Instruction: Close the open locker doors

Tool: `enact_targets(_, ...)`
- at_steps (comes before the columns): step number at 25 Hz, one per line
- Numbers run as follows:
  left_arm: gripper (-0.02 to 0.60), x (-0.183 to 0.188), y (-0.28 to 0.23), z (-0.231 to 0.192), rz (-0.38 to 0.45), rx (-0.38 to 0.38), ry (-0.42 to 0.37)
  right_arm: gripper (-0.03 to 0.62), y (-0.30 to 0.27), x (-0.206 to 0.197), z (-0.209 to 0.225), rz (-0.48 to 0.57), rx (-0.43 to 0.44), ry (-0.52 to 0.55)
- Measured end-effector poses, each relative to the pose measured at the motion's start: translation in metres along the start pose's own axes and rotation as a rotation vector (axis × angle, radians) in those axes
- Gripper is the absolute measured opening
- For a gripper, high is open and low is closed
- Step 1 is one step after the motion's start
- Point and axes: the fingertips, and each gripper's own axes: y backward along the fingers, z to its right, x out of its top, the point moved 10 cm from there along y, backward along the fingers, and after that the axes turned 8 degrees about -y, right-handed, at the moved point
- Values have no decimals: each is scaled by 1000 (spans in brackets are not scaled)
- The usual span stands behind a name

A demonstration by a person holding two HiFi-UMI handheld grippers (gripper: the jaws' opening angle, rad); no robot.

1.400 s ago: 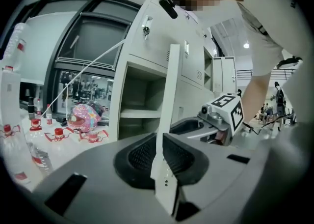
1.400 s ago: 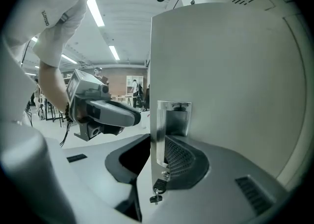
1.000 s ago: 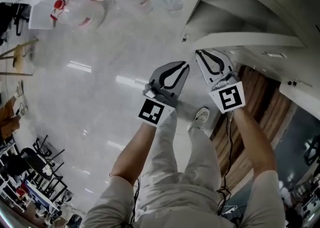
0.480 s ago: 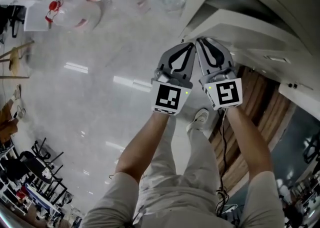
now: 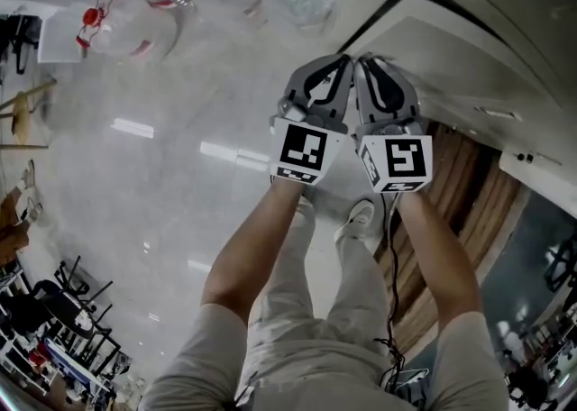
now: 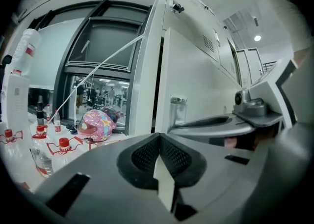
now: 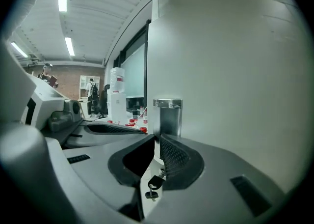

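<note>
The white locker door [image 5: 433, 44] stands slightly ajar, with a dark gap along its upper edge. Both grippers are side by side at its free edge. My left gripper [image 5: 341, 61] is shut and empty, its tips against the door [image 6: 191, 78] just below the metal latch [image 6: 177, 111]. My right gripper [image 5: 368, 61] is shut on the thin edge of the door [image 7: 230, 66], under the latch [image 7: 167, 115]. A small key [image 7: 153, 184] hangs between the right gripper's jaws [image 7: 158, 138]. The left gripper [image 7: 110, 127] shows beside them in the right gripper view.
Large water bottles with red caps [image 5: 135, 17] lie on the grey floor ahead to the left. A pink helmet [image 6: 95, 122] sits beyond them. A wood-grain panel [image 5: 455, 188] lies under the locker at right. My legs and a shoe [image 5: 361, 212] are below the grippers.
The left gripper has shut and swung right to sit beside the right one. Both moved forward, and the door swung in toward the locker body.
</note>
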Motion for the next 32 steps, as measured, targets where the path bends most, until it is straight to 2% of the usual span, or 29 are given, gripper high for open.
enact_targets(5,5,5,-17,-2,-5,-39,-39,60,-3,0,12,-3,-62,-86)
enact_targets(12,5,9,-33,0,-17,-8,-30,64,1,2,19,-8,-70,-57)
enact_targets(23,5,9,-36,1,-22,34,-29,55,19,2,28,2,-62,-68)
enact_targets(28,5,13,-20,9,-23,19,-41,37,48,5,24,8,-68,-81)
enact_targets(32,5,31,19,21,-20,-20,-45,11,97,22,13,13,-80,-108)
